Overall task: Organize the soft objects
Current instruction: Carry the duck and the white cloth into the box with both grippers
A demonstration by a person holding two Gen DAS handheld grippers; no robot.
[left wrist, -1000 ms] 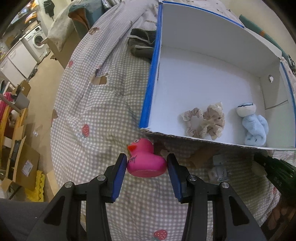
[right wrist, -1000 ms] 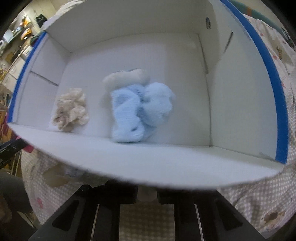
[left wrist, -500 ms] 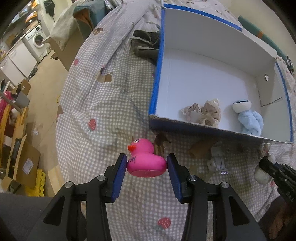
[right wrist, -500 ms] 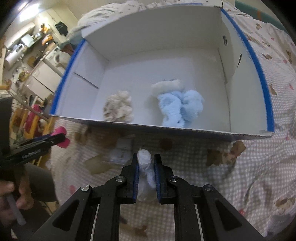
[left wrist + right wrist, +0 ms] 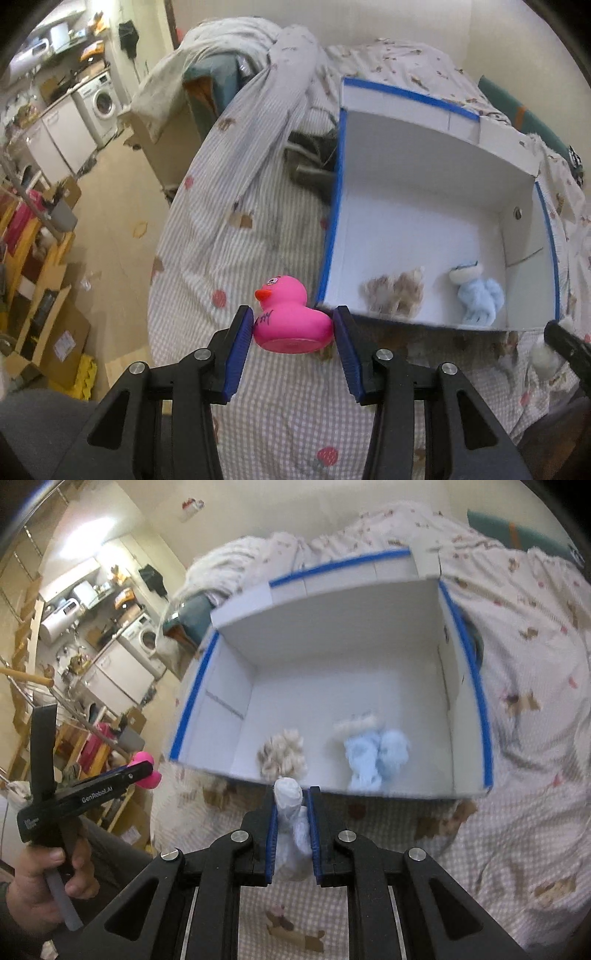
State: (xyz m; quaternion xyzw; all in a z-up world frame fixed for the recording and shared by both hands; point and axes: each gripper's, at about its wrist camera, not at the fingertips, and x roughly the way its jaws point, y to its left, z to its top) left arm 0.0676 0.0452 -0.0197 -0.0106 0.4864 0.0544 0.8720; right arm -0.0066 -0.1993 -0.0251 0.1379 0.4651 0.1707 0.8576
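The left hand-held gripper (image 5: 293,328) sits at the bottom middle of its own view, and its two blue pads squeeze a pink rubber duck (image 5: 290,318) between them. The duck has an orange beak and some dark scribbles on its side. It is held up above the checked bed cover (image 5: 207,258), just beside the lower left corner of the white box (image 5: 424,206). The box has blue tape on its edges and lies open on the bed, taking up the right half of that view. Inside the box, near its front wall, lie a beige frilly scrunchie (image 5: 393,293) and, to the right of it, a light blue fluffy toy (image 5: 478,297). The two are apart from each other. The right hand-held gripper (image 5: 292,812) is at the bottom middle of its view. Its pads are close together and pinch a small white soft thing (image 5: 291,827), which sticks up past the tips. It is held just in front of the front wall of the box. At the left edge of that view, a hand (image 5: 40,882) holds the other gripper's handle. A washing machine (image 5: 101,101) stands in the upper left of the left view.
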